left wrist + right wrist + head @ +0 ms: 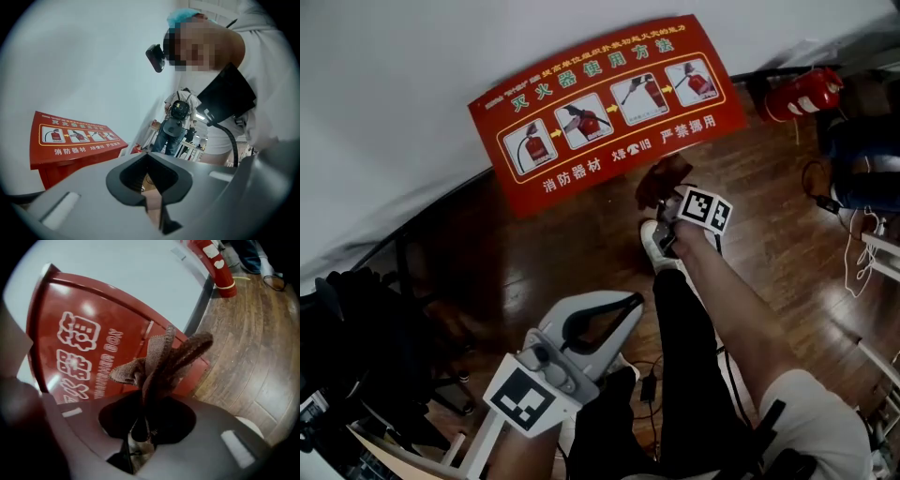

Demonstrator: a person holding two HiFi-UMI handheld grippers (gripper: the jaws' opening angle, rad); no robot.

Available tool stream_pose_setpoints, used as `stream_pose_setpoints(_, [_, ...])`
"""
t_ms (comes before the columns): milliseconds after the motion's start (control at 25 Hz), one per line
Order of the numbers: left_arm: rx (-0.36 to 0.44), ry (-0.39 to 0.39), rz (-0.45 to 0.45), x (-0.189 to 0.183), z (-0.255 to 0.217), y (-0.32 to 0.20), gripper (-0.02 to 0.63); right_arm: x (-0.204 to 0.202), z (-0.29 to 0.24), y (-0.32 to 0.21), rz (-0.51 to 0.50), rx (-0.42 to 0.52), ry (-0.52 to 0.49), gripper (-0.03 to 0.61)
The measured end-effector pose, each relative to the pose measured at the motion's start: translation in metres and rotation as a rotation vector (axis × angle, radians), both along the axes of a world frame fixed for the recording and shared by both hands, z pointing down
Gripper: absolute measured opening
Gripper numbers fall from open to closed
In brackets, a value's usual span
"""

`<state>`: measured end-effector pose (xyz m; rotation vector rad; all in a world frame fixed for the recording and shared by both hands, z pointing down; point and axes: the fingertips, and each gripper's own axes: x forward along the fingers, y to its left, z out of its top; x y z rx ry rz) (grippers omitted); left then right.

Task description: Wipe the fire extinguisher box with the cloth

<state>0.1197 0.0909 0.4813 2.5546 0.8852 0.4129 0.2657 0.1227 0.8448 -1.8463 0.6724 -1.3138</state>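
The white wall (441, 47) fills the upper part of the head view, and a dark wooden floor (769, 206) runs below it. The red fire extinguisher box (605, 108) stands on the floor against the wall. Its top panel carries white instruction pictures and lettering. A red fire extinguisher (802, 94) lies on the floor to the right of the box, well apart from it. The right gripper (670, 197) is extended toward the front of the box. Its fingers are pinched on a brown cloth (663, 178), which bunches upward out of them. In the right gripper view the cloth (159, 362) stands directly before the box's lettered red face (79, 338). Contact between cloth and box cannot be confirmed. The left gripper (614, 314) is held low, near the person's leg and well apart from the box. Its fingers are pressed almost together with nothing between them. In the left gripper view the box (70, 140) lies off to the left. A second person (176, 124) stands in the room beyond.
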Motion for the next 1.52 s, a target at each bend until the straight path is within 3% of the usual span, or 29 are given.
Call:
stream_pose_setpoints(280, [-0.007, 0.028, 0.002, -0.028, -0.044, -0.009, 0.0, -0.037, -0.141, -0.036, 0.07, 0.189, 0.064, 0.086])
stream_pose_setpoints(400, [-0.002, 0.031, -0.008, -0.037, -0.056, -0.016, 0.0, -0.04, -0.166, -0.058, 0.104, 0.231, 0.076, 0.086])
stream_pose_setpoints(600, [0.011, 0.029, -0.046, -0.044, -0.048, -0.034, 0.0, -0.038, -0.125, -0.083, 0.163, 0.235, 0.032, 0.086])
stream_pose_setpoints(840, [0.001, -0.011, -0.096, -0.055, -0.005, -0.052, 0.0, -0.038, -0.023, -0.089, 0.17, 0.163, -0.034, 0.086])
stream_pose_setpoints(1120, [-0.013, -0.035, -0.138, -0.055, 0.028, -0.057, 0.0, -0.032, 0.072, -0.091, 0.054, 0.052, -0.09, 0.087])
stream_pose_setpoints(1240, [0.0, -0.026, -0.138, -0.056, 0.04, -0.061, 0.0, -0.029, 0.093, -0.085, -0.021, -0.026, -0.068, 0.087])
stream_pose_setpoints(1360, [-0.014, -0.008, -0.175, -0.06, 0.037, -0.066, 0.0, -0.044, 0.065, -0.084, -0.164, -0.067, -0.014, 0.087])
stream_pose_setpoints(1520, [-0.036, 0.031, -0.223, -0.079, -0.001, -0.068, 0.0, -0.09, -0.036, -0.074, -0.419, -0.111, 0.096, 0.087])
